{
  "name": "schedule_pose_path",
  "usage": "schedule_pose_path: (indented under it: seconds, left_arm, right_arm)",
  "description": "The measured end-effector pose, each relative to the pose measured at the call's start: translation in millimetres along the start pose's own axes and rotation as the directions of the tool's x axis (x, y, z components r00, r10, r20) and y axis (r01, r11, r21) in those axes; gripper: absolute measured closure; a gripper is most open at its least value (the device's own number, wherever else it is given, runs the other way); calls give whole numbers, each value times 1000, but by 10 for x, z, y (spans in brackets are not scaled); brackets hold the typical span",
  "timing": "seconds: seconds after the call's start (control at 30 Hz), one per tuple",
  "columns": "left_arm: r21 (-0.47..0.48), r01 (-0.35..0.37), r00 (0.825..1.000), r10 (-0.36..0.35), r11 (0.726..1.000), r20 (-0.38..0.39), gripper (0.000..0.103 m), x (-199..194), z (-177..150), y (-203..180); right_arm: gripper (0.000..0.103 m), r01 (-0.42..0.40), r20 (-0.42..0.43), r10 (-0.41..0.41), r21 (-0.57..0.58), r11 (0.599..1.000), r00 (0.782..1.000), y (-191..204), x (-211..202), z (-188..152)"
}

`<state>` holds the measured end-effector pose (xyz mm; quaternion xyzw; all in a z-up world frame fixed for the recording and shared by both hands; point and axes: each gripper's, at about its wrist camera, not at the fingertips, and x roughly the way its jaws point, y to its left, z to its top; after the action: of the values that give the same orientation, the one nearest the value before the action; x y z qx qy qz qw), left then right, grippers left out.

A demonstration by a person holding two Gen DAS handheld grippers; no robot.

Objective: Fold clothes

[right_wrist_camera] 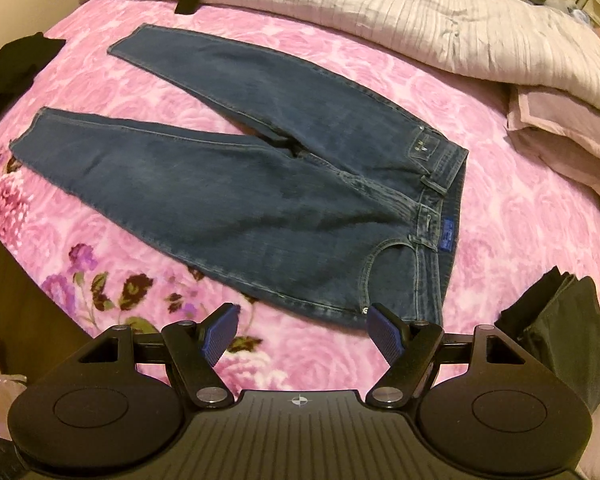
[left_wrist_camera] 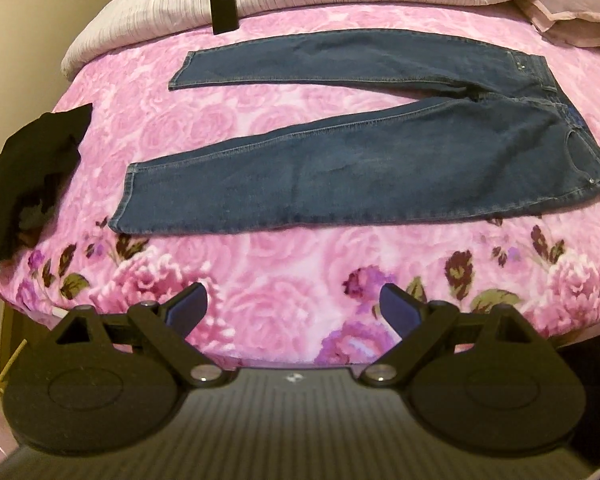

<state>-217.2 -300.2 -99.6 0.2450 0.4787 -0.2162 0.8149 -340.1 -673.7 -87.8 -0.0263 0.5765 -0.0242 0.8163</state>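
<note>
Right wrist: jeans (right_wrist_camera: 260,184) flat; open tool (right_wrist_camera: 298,330) above waistband corner.

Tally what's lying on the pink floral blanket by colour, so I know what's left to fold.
Blue: 1, the jeans, spread flat with legs apart.
Black: 3, a crumpled garment at the left edge, a folded stack at the right edge, a small flat rectangular object by the quilt.
Total: 4.

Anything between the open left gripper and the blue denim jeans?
Only bare pink floral blanket between the left gripper and the jeans, per the left wrist view.
</note>
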Motion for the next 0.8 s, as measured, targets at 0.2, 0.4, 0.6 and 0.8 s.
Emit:
schedule_pose_path:
  seconds: [0.2, 0.4, 0.6, 0.8]
  left_arm:
    - [24, 17, 1000, -18, 1000, 6, 12, 61, 51, -59]
    - [77, 26, 999, -28, 997, 18, 12, 109, 167, -141]
    - [97, 22, 999, -24, 995, 22, 12, 156, 269, -165]
    - [133, -12, 1000, 9, 991, 22, 12, 221, 286, -191]
  right_arm:
    - [28, 7, -14, -7, 16, 1000, 1000, -62, 23, -36]
    - [28, 20, -18, -19, 54, 998, 1000, -154, 10, -76]
    - [28, 25, -38, -23, 70, 997, 999, -237, 51, -112]
    - [28, 16, -55, -13, 43, 999, 998, -380, 175, -171]
